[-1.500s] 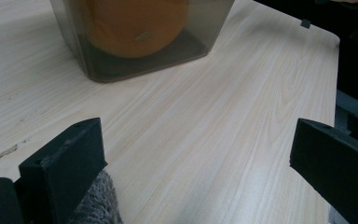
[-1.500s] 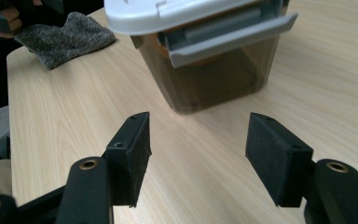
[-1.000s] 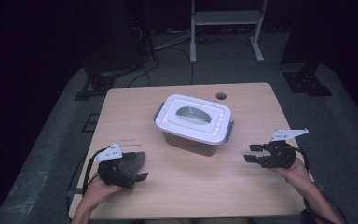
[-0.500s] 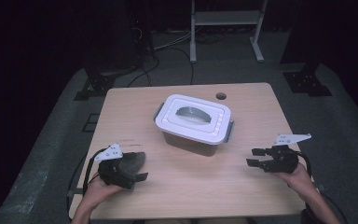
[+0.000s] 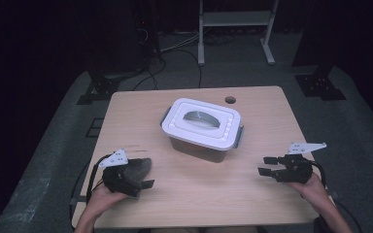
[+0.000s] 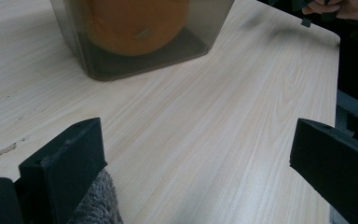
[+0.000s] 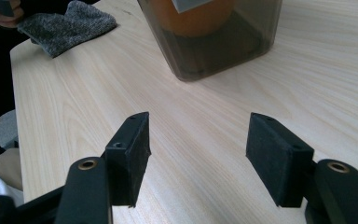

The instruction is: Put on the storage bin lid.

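High view: a lidded plastic container (image 5: 202,127) sits mid-table (image 5: 272,111), an orange fruit (image 6: 137,23) inside. The left tongs (image 5: 143,183) rest near a grey cloth (image 5: 138,167), spread wide and holding nothing; the right tongs (image 5: 267,165) gape open, also holding nothing.

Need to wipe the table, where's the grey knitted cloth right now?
In the high view the grey knitted cloth lies at the table's near left corner, beside the left tool.
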{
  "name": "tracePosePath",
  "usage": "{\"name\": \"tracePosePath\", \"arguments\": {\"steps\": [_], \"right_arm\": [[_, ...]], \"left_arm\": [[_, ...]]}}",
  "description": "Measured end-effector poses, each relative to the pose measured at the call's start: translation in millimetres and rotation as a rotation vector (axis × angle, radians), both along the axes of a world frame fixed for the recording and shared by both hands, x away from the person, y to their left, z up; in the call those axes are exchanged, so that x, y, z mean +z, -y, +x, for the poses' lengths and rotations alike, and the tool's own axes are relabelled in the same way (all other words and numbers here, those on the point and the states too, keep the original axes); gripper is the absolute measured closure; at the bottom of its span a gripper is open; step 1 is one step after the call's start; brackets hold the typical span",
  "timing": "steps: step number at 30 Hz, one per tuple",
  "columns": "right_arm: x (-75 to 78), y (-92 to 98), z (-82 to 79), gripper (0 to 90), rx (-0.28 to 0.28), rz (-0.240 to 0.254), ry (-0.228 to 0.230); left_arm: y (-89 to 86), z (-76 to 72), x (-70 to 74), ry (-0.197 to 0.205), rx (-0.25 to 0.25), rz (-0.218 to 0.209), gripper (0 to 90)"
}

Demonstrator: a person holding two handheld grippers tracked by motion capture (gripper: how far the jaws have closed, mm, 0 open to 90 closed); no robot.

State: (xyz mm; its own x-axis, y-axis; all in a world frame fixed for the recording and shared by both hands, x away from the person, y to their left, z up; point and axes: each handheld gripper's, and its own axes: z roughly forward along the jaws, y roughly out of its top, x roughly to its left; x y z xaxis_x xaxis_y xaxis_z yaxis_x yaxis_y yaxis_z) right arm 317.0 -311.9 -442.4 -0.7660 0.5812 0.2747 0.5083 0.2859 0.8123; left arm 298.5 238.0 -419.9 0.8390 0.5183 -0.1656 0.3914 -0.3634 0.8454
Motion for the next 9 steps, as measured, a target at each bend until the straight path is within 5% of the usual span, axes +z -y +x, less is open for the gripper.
{"name": "tracePosePath", "arguments": {"steps": [9], "right_arm": [[-1.9, -0.3, -2.9, 37.1, -0.009, 0.009, 0.013]], "left_arm": [[-0.1, 0.6, 0.2, 0.0, -0.001, 0.002, 2.5]]}}
